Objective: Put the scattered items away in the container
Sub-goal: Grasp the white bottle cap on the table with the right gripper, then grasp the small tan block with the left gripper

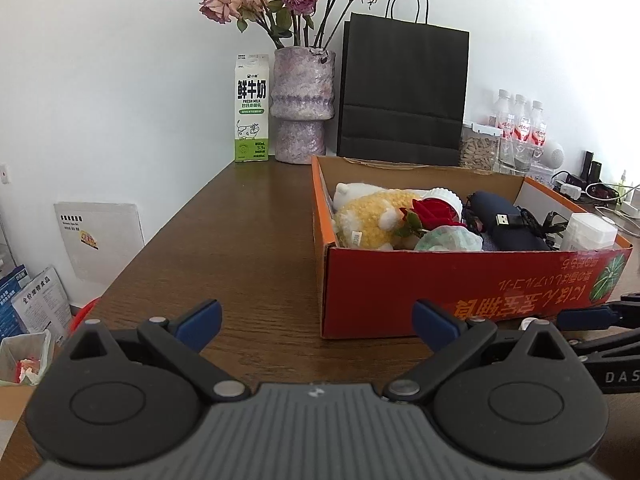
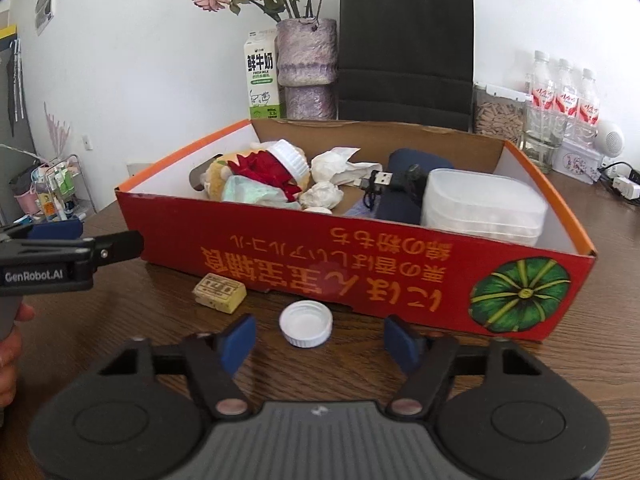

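A red cardboard box (image 2: 360, 264) stands on the wooden table and also shows in the left wrist view (image 1: 440, 280). It holds a yellow plush toy (image 1: 372, 220), a red fabric flower (image 2: 268, 170), crumpled tissues (image 2: 324, 194), a dark pouch with a USB cable (image 1: 508, 220) and a clear plastic tub (image 2: 484, 204). A white bottle cap (image 2: 306, 325) and a small yellow block (image 2: 219, 293) lie on the table in front of the box. My right gripper (image 2: 320, 340) is open, just short of the cap. My left gripper (image 1: 316, 320) is open and empty, left of the box.
Behind the box stand a milk carton (image 1: 251, 108), a purple vase with dried roses (image 1: 302, 104), a black paper bag (image 1: 404, 92), a jar of seeds (image 2: 498, 114) and water bottles (image 2: 564, 100). The table's left edge (image 1: 160, 236) drops to floor clutter.
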Motion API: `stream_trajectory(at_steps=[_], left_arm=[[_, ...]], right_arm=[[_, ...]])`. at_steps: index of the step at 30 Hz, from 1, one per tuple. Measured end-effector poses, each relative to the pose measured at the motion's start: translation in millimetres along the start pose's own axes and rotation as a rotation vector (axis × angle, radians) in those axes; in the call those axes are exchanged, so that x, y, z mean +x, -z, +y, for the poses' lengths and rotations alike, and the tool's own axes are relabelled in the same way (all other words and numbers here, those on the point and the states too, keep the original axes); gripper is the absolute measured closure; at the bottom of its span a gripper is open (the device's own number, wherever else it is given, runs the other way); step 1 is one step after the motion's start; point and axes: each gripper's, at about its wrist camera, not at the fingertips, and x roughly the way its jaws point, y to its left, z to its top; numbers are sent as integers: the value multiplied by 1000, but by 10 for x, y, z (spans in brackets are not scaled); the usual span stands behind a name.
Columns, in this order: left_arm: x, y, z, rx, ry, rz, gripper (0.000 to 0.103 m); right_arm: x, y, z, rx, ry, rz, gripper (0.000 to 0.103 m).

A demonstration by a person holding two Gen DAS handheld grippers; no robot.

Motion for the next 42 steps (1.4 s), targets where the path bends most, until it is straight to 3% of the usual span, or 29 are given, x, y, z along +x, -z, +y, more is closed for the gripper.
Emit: stream_trajectory(at_steps=[2, 5, 28, 42], left_arm=[[19, -2, 10, -7, 9, 13, 0], [39, -3, 13, -10, 19, 27, 0], [73, 6, -104, 45, -49, 51, 0], [161, 17, -710, 97, 41, 116, 0]], right_arm=[[21, 1, 52, -23, 16, -6, 50], [2, 34, 119, -64, 3, -27, 75], [-210, 62, -48, -30, -23, -108, 76], [-352, 141, -367, 5, 39, -143, 75]])
